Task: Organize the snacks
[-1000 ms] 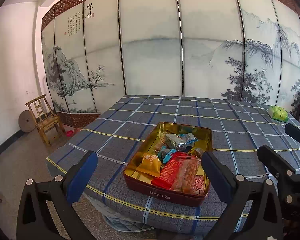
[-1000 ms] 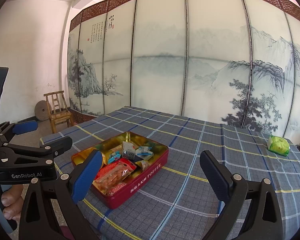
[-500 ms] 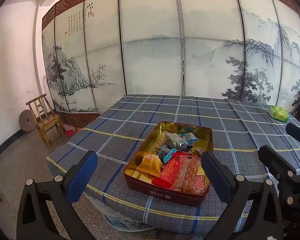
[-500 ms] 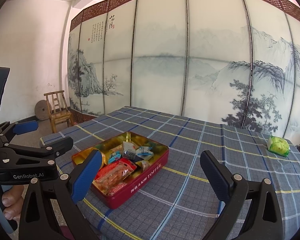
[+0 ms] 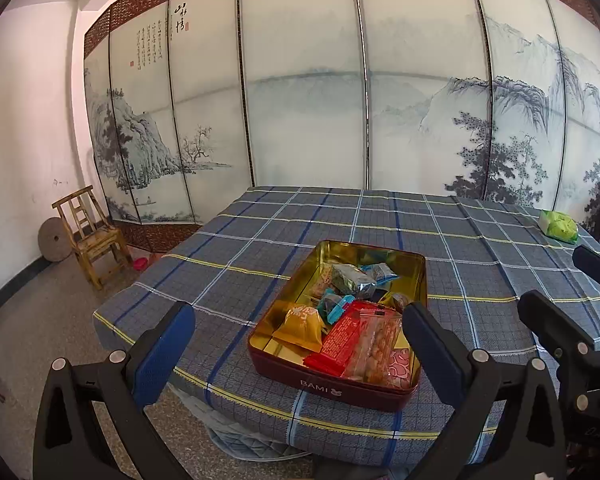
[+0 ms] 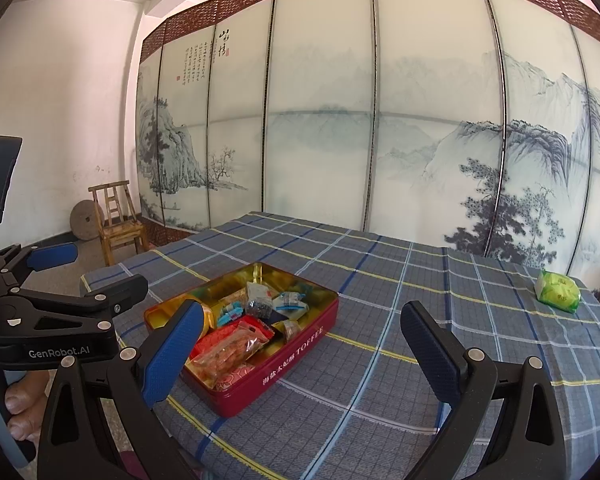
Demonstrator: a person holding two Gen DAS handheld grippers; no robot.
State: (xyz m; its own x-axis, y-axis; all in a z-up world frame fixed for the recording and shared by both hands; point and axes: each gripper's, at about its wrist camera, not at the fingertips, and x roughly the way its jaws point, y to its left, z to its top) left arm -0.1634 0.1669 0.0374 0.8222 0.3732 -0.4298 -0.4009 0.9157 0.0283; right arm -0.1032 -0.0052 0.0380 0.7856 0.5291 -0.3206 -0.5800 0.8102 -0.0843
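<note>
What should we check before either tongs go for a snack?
1. Left tongs open, empty: ok.
2. Right tongs open, empty: ok.
3. Red tin lid off, snacks reachable: ok.
4. Green packet lies alone at the table's far right corner, apart from the tin: not ok.
5. Tin near the table's front edge but fully on the cloth: ok.
6. Free room in tin: ok, far end bare.

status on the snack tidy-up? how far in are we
Done: most snacks already sit in the open red tin, a loose pile on the plaid tablecloth. In hand: nothing; left gripper and right gripper are both open and empty, short of the tin. Left: the green packet lies alone at the table's far right corner, likely the next pickup.
</note>
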